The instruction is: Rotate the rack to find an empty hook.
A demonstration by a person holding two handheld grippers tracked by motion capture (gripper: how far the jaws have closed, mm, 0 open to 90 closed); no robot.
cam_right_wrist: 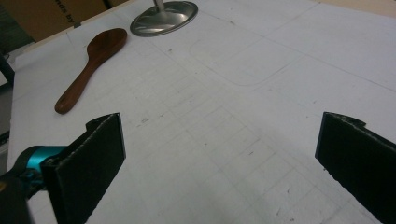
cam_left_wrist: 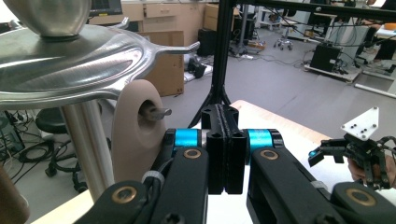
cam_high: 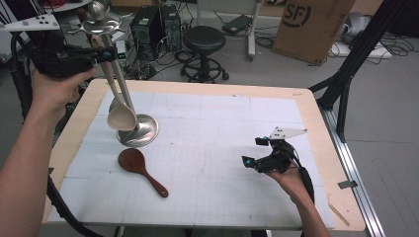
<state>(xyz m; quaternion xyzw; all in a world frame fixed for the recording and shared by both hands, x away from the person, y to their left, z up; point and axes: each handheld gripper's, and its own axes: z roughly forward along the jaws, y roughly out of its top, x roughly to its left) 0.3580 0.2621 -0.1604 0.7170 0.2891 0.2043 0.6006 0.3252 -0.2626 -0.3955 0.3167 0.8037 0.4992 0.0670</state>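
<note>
Your left gripper [cam_high: 109, 53] is up high at the far left of the bench [cam_high: 316, 106], jaws pressed together with nothing between them — the left gripper view shows the two black jaws meeting flat. Just beside it hangs the pale spoon [cam_high: 120, 114]: its handle end has a hole, and that hole sits over one metal hook of the rack [cam_left_wrist: 70, 70], seen close in the left gripper view, where the spoon's handle end [cam_left_wrist: 135, 126] is right next to the jaws. I cannot tell whether the gripper touches the handle. In the high view the spoon's bowl hangs low, close above the rack's round base [cam_high: 141, 131], alongside the upright pole.

The brown wooden spoon [cam_high: 141, 169] lies flat on the white mat [cam_high: 222, 148], just in front of the base and apart from it, bowl toward the rack, handle pointing toward you and to the right.

Your right gripper [cam_high: 257, 151] is low over the right part of the mat, well apart from the rack and both spoons — jaws spread wide, nothing in them. The right gripper view looks across bare mat to the brown spoon [cam_right_wrist: 88, 67] and the base [cam_right_wrist: 163, 17].
</note>
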